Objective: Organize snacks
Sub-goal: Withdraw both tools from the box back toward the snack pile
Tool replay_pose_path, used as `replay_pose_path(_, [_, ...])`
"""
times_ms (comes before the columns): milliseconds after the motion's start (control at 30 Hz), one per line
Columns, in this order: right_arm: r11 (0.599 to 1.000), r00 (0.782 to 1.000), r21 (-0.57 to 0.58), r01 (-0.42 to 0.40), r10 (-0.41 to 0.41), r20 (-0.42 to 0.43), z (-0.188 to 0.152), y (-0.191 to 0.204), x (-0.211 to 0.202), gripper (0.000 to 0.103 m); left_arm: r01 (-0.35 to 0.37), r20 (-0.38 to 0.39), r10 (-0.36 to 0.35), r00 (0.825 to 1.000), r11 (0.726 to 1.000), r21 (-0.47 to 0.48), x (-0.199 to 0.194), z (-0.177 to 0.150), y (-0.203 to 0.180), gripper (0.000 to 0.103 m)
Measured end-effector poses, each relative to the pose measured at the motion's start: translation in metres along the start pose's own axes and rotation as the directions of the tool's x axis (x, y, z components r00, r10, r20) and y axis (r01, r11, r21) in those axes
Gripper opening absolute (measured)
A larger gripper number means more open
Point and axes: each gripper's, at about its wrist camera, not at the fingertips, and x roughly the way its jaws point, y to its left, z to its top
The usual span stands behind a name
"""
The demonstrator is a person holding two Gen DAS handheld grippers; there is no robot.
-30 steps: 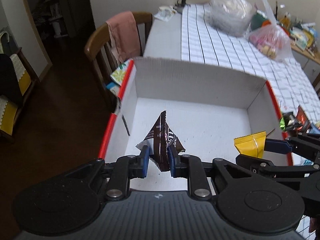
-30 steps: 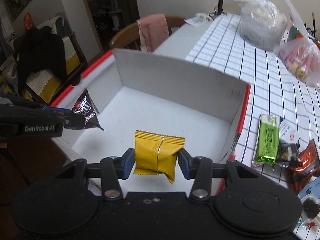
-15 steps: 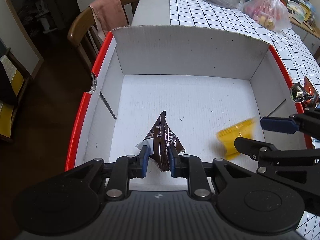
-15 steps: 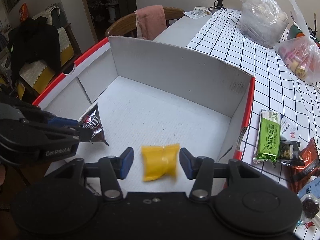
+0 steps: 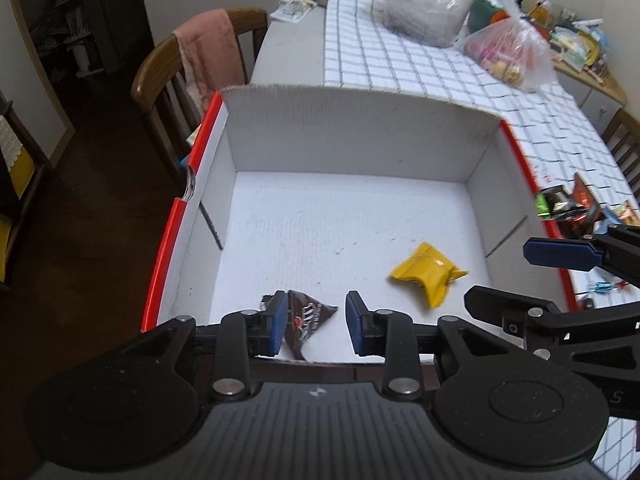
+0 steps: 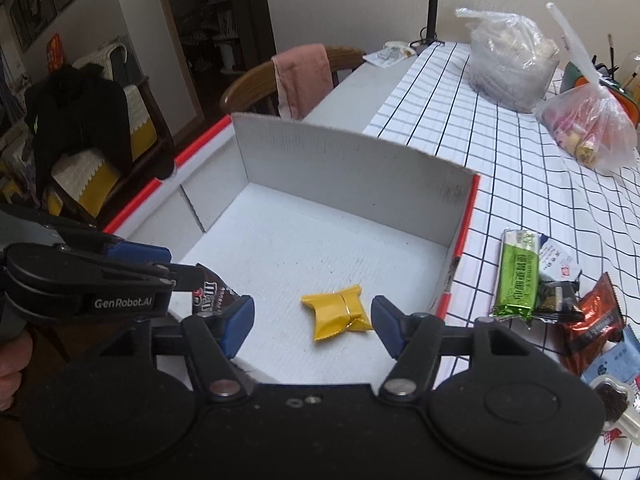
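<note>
Both packets let go into the open box, fingers spreading

White box (image 5: 352,148), red-edged, stands open-topped on the checked table (image 6: 500,128) directly ahead of both grippers, likely the collecting place for the snacks, hence both tools tipped down over its near edge; left gripper (image 5: 313,320) jaws opening, part-way apart, brown packet (image 5: 306,320) between the pads but slumped against the left pad and clear of the right one, so not gripped (looks mid-drop at the near wall); right gripper (image 6: 312,322) jaws opening wider, holding nothing, yellow packet (image 6: 338,312) flat on the box floor just beyond the gap between its fingertips, nearer the right one; loose snacks (image 6: 560,300) wait on the table outside the box, right of the right fingers
</note>
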Motion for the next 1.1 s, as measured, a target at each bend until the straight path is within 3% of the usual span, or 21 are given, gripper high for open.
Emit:
replay_pose_path(67, [1.000,1.000,0.008,-0.002,0.002,0.016,-0.001,0.000,-0.008,0.069,0.007,0.026,-0.007,1.000,1.000,0.003,-0.009,-0.002,-0.002,0.055])
replay_pose_path(100, [1.000,1.000,0.013,-0.003,0.003,0.025,-0.001,0.000,-0.013,0.070,0.011,0.044,-0.011,0.999,1.000,0.004,-0.014,-0.003,-0.003,0.058])
replay_pose_path(267, [0.999,0.996,0.033,-0.009,0.006,0.085,-0.004,-0.003,-0.042,0.082,0.033,0.105,-0.035,0.994,0.999,0.028,-0.037,-0.008,-0.012,0.063])
replay_pose_path(567, [0.995,0.986,0.099,0.012,-0.028,0.166,-0.023,-0.025,-0.092,0.089,0.067,0.209,-0.083,0.974,0.994,0.083,-0.073,-0.014,-0.039,0.074])
replay_pose_path(633, [0.993,0.980,0.115,0.021,-0.043,0.195,-0.029,-0.033,-0.104,0.096,0.082,0.219,-0.101,0.970,0.992,0.094,-0.077,-0.016,-0.048,0.075])
replay_pose_path(800, [0.990,0.970,0.128,0.053,-0.081,0.228,-0.044,-0.055,-0.128,0.102,0.118,0.243,-0.147,0.959,0.984,0.130,-0.084,-0.020,-0.076,0.081])
replay_pose_path(1100, [0.969,0.962,0.183,0.165,-0.199,0.189,-0.079,-0.135,-0.152,0.103,0.159,0.223,-0.203,0.954,0.967,0.202,-0.075,-0.024,-0.141,0.083])
